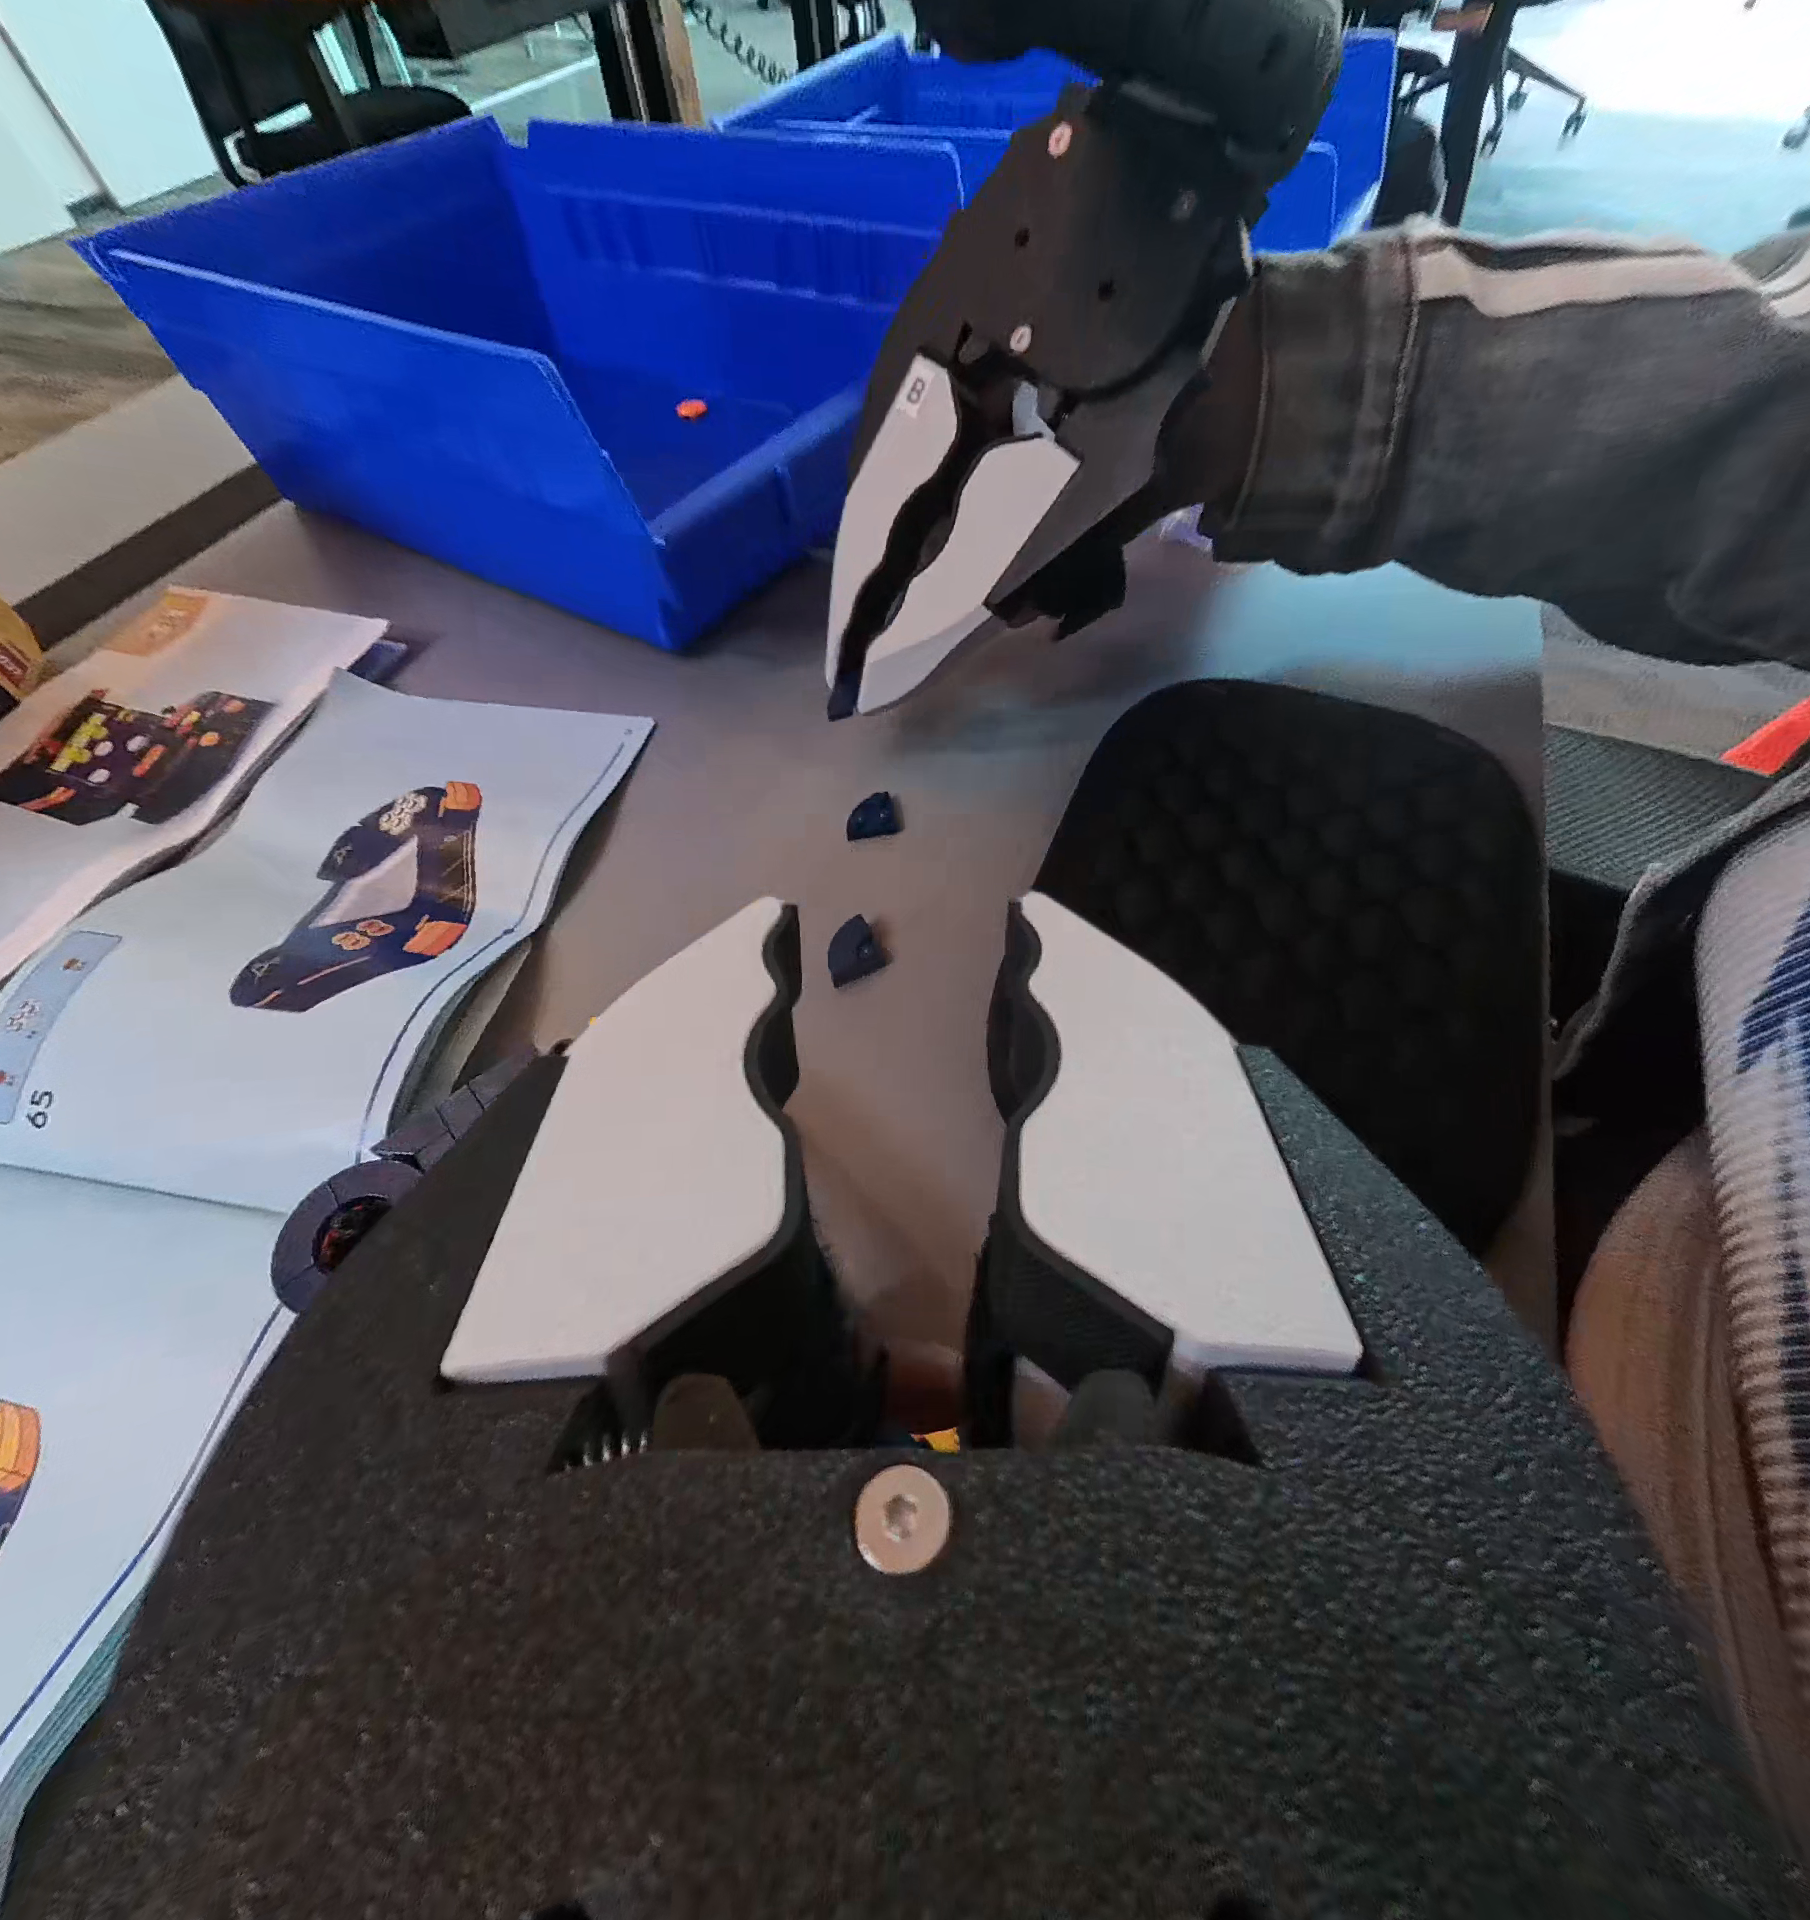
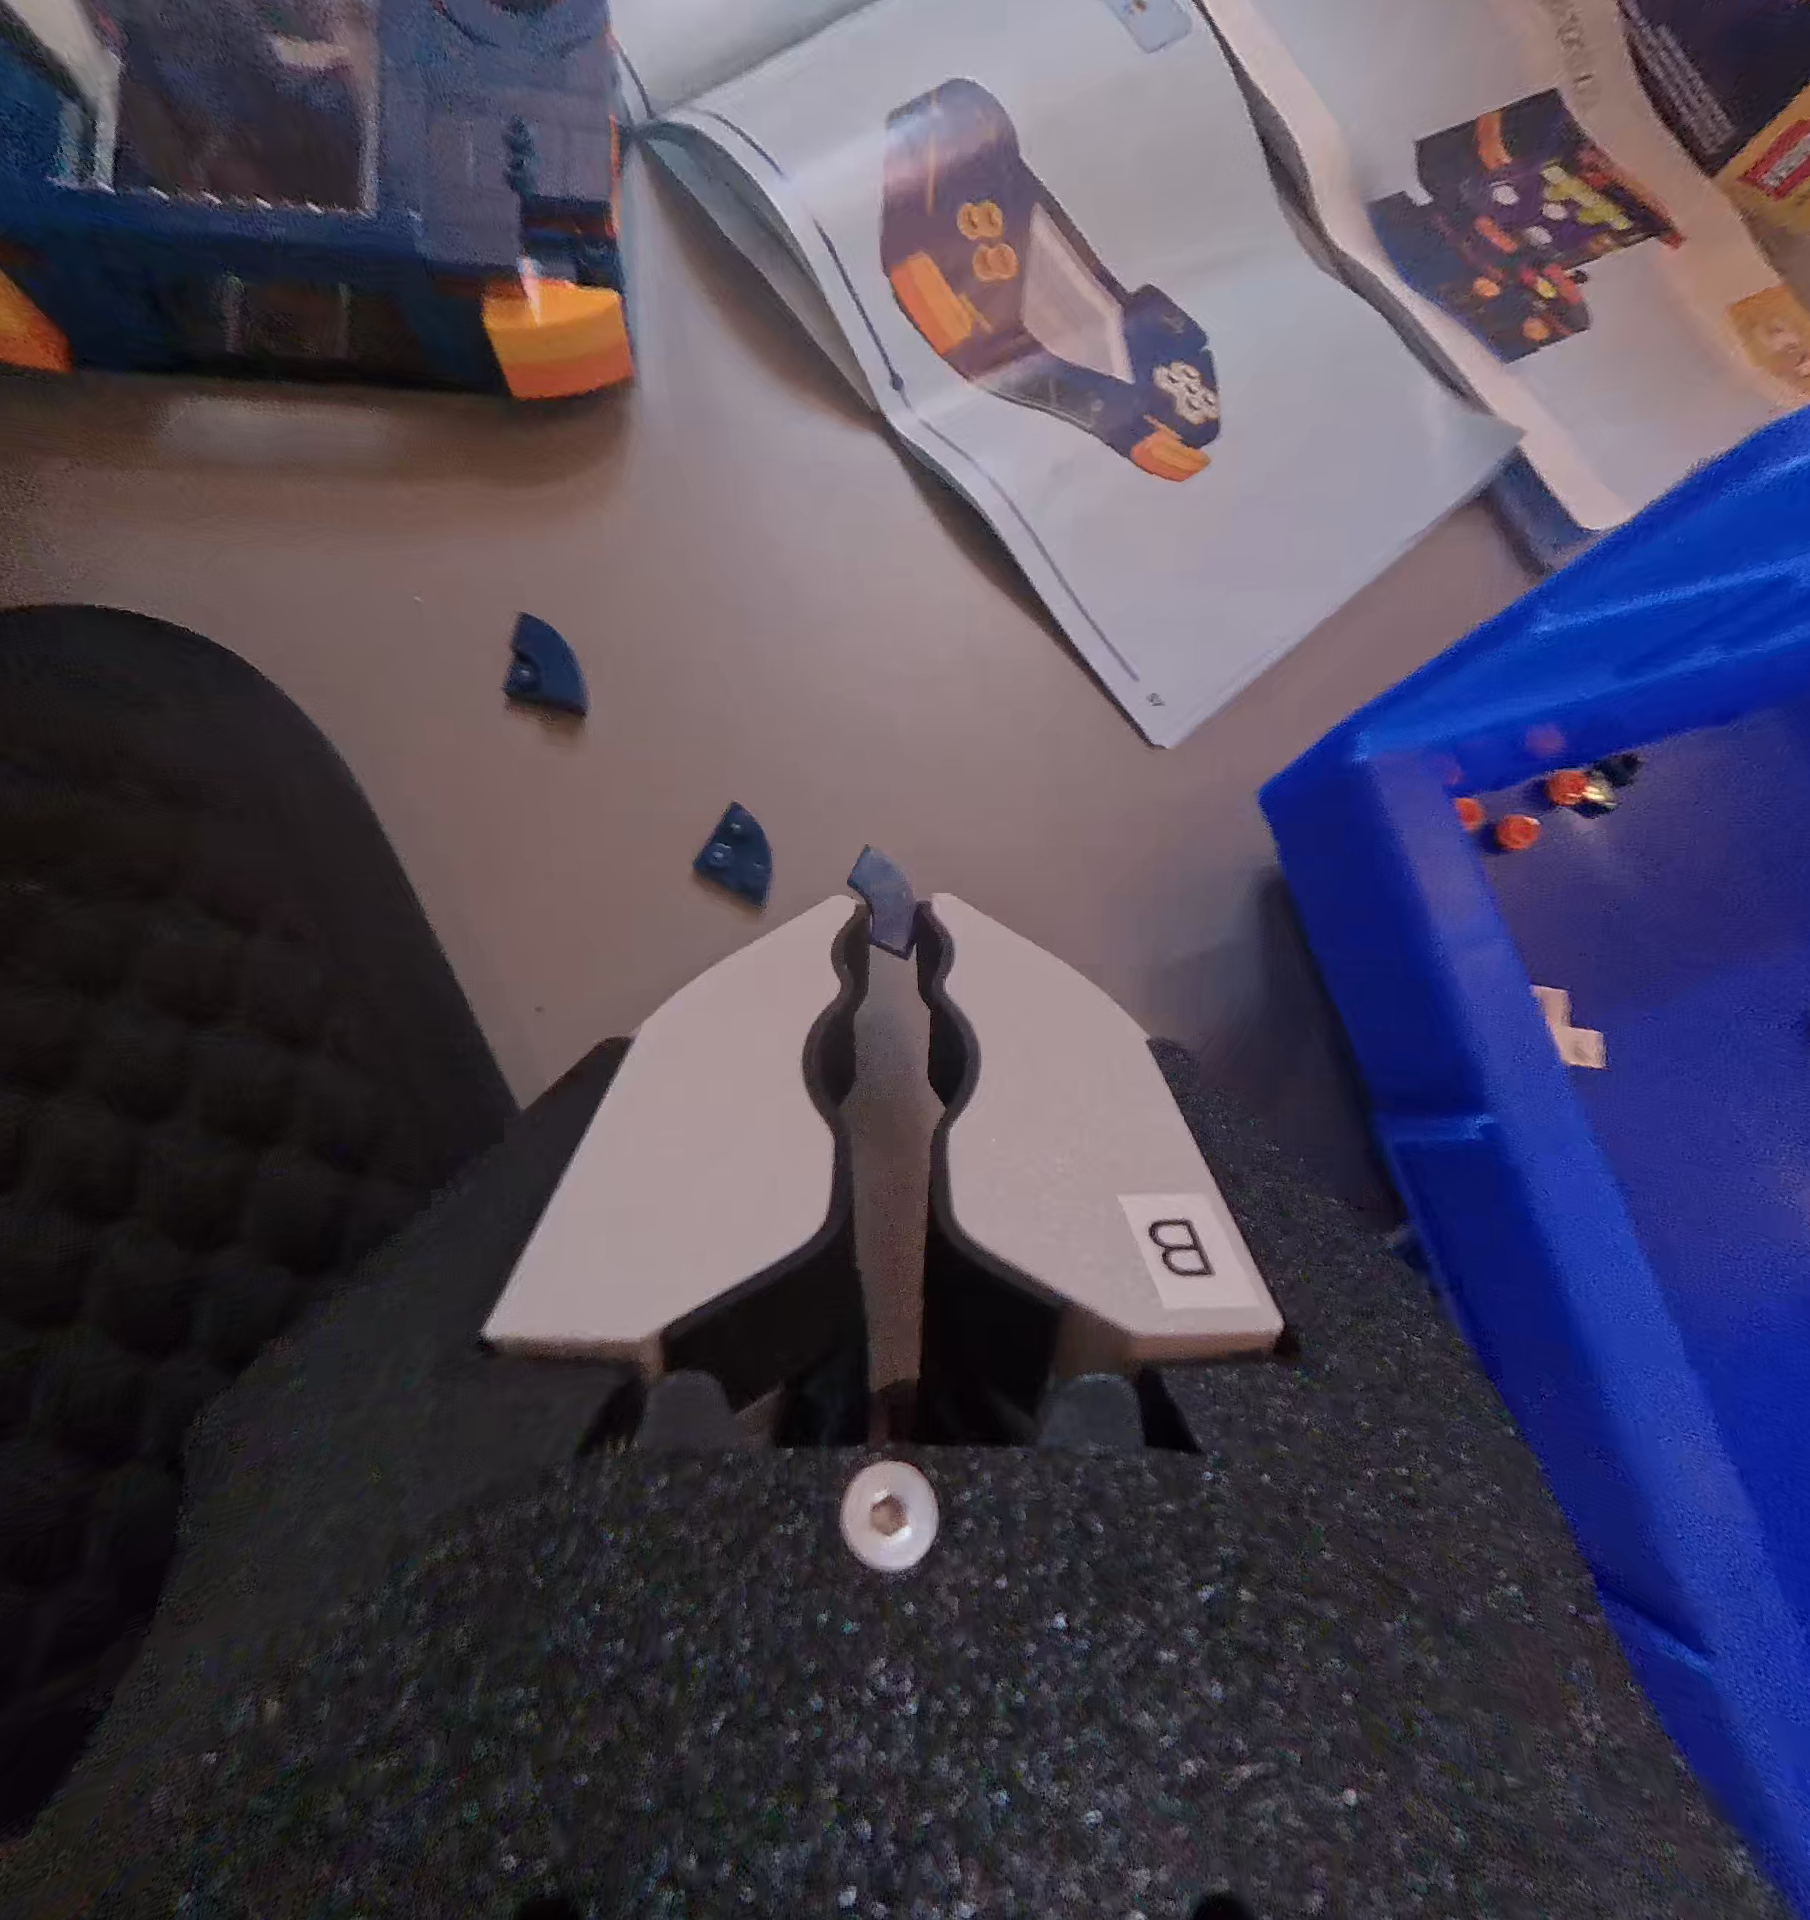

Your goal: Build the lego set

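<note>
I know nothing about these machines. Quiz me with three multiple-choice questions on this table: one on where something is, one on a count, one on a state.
1. Where does the blue bin sit from the right gripper?
A. right B. left C. underneath

2. How many dark blue curved pieces lie loose on the table?
A. none B. two C. five

3. What is the right gripper doing?
A. open, empty B. gripping a page C. pinching a dark blue piece

Answers: 1 A, the bin fills the right wrist view's right edge. 2 B, one piece and another lie apart. 3 C, its tips close on the piece.
</note>
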`<state>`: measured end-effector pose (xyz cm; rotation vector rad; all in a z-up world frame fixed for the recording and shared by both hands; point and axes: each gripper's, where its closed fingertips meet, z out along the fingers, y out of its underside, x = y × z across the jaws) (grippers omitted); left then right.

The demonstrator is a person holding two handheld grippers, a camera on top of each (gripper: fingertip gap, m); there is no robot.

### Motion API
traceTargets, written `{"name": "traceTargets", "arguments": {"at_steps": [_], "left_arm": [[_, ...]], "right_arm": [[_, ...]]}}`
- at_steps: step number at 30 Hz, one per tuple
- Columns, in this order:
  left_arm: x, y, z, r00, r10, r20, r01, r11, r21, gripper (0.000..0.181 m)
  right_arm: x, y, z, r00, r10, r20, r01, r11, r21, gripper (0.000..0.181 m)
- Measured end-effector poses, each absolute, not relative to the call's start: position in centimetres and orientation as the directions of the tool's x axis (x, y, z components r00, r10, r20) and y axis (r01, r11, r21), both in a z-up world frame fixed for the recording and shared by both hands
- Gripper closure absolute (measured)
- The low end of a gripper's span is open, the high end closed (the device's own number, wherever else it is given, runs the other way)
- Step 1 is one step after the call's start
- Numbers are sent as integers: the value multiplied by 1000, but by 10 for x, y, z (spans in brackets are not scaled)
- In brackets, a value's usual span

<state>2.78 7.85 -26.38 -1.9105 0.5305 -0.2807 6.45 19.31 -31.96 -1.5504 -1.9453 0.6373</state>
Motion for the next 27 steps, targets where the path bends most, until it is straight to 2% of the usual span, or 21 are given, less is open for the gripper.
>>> {"name": "traceTargets", "arguments": {"at_steps": [9, 13, 27], "left_arm": [[32, 81, -277, 851, -516, -95, -309, -346, -886, 145], [32, 81, -277, 851, -514, -102, -313, -342, -886, 145], [30, 80, -276, 855, -509, -101, -301, -328, -895, 146]], "right_arm": [[62, 171, -324, -268, 960, 81, 709, 254, -658, 173], [53, 164, -325, -273, 962, 22, 720, 220, -658, 173], [54, 166, -336, -228, 973, -12, 782, 176, -598, 173]]}}
